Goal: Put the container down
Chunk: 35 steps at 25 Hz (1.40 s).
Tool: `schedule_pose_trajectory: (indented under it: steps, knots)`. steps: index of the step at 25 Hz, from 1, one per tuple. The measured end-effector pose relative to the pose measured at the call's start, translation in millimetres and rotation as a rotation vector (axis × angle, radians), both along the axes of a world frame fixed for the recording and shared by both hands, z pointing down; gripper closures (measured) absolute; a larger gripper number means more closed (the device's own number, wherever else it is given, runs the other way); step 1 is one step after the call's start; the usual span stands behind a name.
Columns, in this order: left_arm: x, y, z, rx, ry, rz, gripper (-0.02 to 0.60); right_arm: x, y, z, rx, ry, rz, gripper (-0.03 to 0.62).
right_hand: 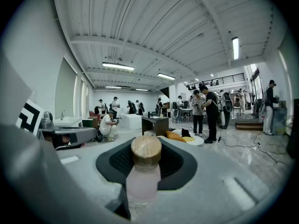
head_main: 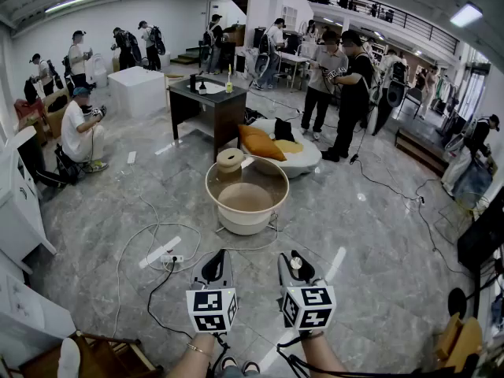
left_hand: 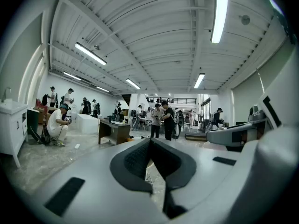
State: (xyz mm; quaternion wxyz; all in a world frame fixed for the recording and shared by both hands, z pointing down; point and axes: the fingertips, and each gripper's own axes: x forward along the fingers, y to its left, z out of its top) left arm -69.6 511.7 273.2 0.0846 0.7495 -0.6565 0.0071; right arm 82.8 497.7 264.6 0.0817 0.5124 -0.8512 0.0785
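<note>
Nearly level, right gripper (head_main: 293, 264) holds container (right_hand: 145, 171).

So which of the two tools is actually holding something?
The right tool: it grips a small frosted container with a wooden lid. The left tool's jaws are closed on nothing.

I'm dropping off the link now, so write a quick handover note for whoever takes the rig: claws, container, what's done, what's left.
Left claw: shut, nothing in it.
Right claw: shut on the container, a frosted jar with a wooden lid, held roughly level above the floor.
Done: container is in the grip.
Left: set it down and let go. No drop spot is marked; a basin stands on the floor ahead.
</note>
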Motion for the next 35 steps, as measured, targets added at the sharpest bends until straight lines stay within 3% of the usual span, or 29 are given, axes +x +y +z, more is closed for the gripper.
schedule_pose_trajectory:
  steps: [10, 24, 35]
  knots:
    - [-23, -5, -5, 0.009, 0.002, 0.033, 0.58, -23, -2, -3, -0.015, -0.071, 0.024, 0.475]
    - [-31, -31, -10, 0.039, -0.008, 0.061, 0.58, -16, -24, 5, -0.044, -0.06, 0.088, 0.474]
    - [-21, -90, -17, 0.05, 0.016, 0.05, 0.58, -12, -81, -7, -0.003, -0.046, 0.069, 0.474]
